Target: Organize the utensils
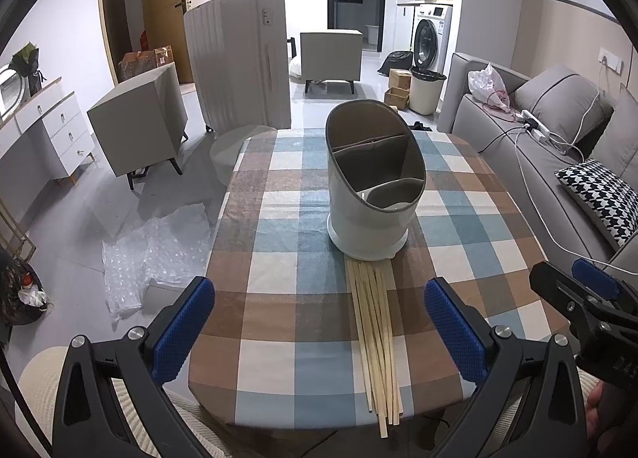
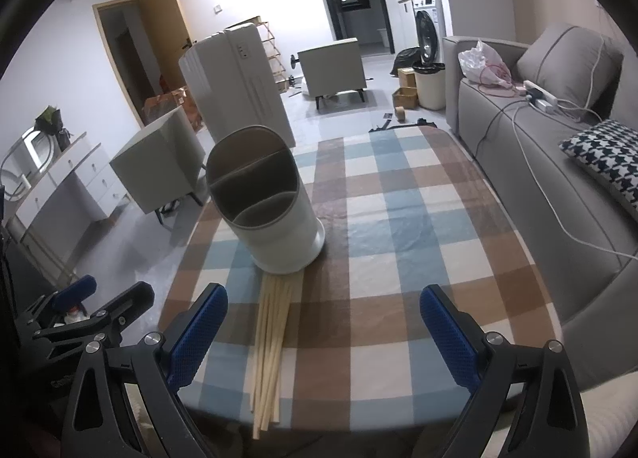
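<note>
A white utensil holder (image 1: 369, 194) (image 2: 267, 210) with grey divided compartments stands on the checked tablecloth (image 1: 279, 258) (image 2: 398, 238); its compartments look empty. A bundle of several pale wooden chopsticks (image 1: 379, 338) (image 2: 273, 342) lies flat from the holder's base to the table's near edge, with the ends sticking out over it. My left gripper (image 1: 319, 330) is open above the near edge, the chopsticks between its blue pads. My right gripper (image 2: 323, 334) is open too, with the chopsticks near its left finger (image 2: 199, 330). Each gripper shows at the other view's edge.
A grey sofa (image 1: 538, 147) with cables, a power strip and a patterned cushion (image 1: 606, 198) runs along the table's right side. On the floor to the left lie bubble wrap (image 1: 155, 258), grey cabinets (image 1: 139, 123) and a large suitcase (image 1: 239, 63).
</note>
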The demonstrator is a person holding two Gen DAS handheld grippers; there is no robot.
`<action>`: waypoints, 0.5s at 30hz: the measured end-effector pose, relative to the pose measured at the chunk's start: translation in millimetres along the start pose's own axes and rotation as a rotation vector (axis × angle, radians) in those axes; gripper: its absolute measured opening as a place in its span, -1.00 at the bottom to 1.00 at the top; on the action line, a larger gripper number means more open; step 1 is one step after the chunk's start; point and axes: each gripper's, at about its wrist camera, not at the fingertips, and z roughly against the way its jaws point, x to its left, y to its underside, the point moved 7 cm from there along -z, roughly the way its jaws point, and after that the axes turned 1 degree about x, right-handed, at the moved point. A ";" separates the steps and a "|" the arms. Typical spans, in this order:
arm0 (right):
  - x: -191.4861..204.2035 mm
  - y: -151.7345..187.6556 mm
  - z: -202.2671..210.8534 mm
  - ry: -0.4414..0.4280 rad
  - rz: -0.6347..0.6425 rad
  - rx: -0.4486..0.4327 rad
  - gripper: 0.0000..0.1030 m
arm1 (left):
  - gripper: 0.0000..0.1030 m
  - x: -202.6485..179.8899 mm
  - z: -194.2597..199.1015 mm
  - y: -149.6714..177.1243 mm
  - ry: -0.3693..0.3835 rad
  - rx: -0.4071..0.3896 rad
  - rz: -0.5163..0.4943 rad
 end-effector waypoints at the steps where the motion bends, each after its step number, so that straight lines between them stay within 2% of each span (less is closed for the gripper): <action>1: 0.7 0.3 -0.2 -0.017 -0.004 0.002 0.90 | 0.98 0.6 -0.8 0.0 0.000 0.000 0.002; 4: 1.1 1.1 -1.8 -0.040 -0.014 0.009 0.90 | 0.98 2.6 -2.6 -0.5 0.000 0.002 0.009; 15: 2.2 -0.3 -10.0 -0.040 -0.016 0.016 0.90 | 0.98 9.1 -15.9 -2.1 -0.002 0.027 0.025</action>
